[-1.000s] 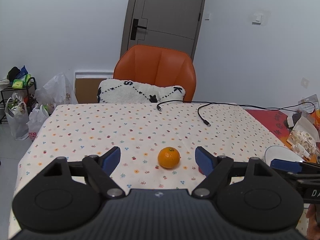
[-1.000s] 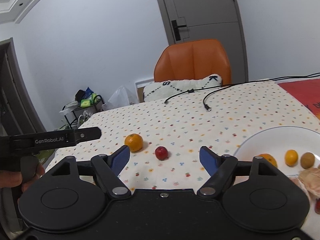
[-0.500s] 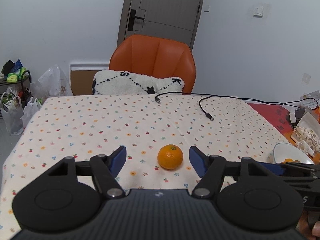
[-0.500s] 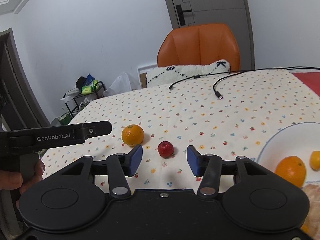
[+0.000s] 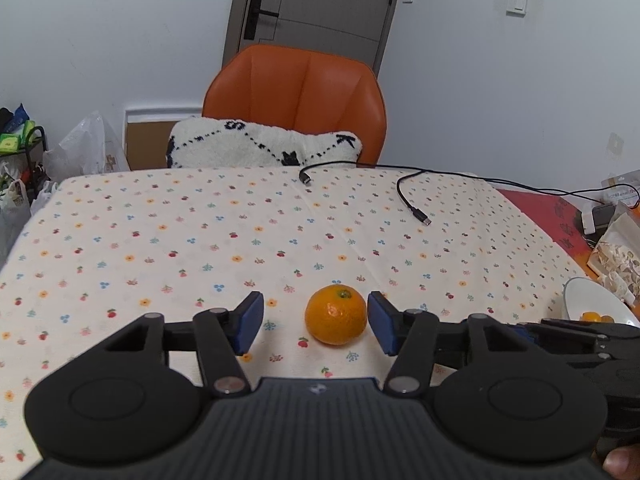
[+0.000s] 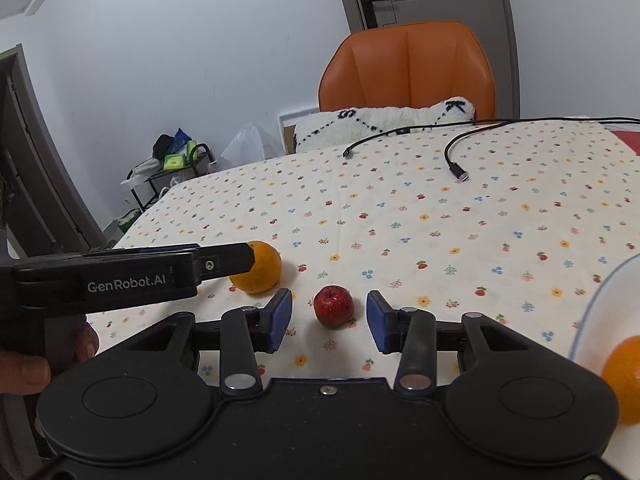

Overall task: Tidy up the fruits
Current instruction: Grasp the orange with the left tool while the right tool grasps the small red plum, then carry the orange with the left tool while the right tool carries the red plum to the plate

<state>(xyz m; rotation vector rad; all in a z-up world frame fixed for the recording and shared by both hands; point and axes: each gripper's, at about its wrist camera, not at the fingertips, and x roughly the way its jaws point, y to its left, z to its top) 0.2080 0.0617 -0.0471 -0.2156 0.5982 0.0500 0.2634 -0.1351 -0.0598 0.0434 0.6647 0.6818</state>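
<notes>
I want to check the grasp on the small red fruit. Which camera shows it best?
The right wrist view: the red fruit sits whole and unobstructed on the tablecloth between the right gripper's open jaws. The left wrist view does not show it.

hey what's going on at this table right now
A person is sorting fruit with a handheld gripper in each hand. The left gripper has its jaws open on either side of a tangerine on the flowered tablecloth. The right gripper brackets a small red fruit the same way. Neither is gripped yet. A white plate to the right already holds some fruit.
</notes>
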